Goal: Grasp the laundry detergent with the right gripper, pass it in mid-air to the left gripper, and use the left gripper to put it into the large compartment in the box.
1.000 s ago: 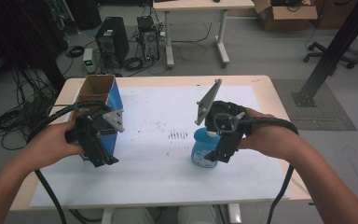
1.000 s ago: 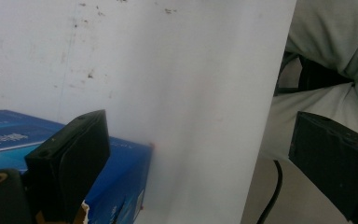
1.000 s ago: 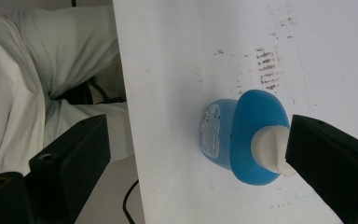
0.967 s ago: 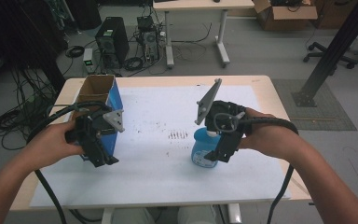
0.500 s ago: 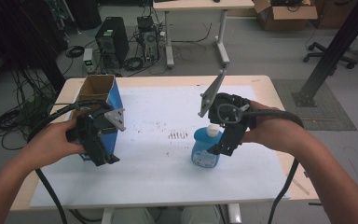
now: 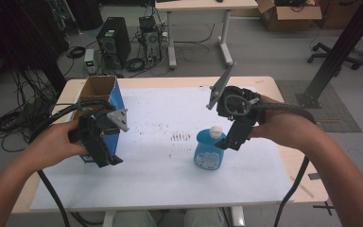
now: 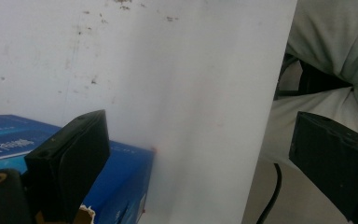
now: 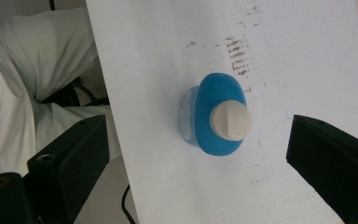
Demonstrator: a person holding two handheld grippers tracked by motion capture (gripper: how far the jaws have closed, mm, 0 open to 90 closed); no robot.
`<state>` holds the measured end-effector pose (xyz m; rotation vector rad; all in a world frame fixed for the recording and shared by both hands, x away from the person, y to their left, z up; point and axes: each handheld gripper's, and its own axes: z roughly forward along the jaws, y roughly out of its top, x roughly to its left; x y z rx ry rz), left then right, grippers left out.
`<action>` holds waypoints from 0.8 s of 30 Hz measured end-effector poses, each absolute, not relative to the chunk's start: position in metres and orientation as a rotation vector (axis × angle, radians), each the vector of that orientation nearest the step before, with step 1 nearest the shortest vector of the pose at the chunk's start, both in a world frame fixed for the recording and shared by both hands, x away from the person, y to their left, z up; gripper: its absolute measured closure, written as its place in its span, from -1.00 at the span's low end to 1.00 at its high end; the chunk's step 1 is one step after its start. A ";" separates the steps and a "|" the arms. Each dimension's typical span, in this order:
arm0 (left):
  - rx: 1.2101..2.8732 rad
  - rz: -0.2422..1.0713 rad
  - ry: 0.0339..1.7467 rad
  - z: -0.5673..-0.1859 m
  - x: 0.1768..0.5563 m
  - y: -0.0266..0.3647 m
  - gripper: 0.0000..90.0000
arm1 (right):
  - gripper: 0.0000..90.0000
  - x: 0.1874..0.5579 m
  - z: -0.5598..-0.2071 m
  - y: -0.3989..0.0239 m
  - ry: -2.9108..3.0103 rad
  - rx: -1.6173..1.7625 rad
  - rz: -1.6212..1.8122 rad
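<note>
Blue bottle w/ cream cap, blue box (brown inside), white sheet, black grippers.

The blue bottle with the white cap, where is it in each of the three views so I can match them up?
High view: the blue bottle stands upright right of centre on the white sheet, just below the right gripper.
Left gripper view: not in it; a blue box sits there instead.
Right gripper view: centre, seen from above, between the open jaws.
Shared landmark: the brown smudge marks beside the bottle.
</note>
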<state>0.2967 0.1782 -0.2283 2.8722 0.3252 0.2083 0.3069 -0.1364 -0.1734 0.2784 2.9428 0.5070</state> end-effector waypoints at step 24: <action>2.872 0.202 0.335 -0.230 0.299 0.177 -0.87 | -0.88 0.316 -0.188 -0.163 2.934 0.426 0.549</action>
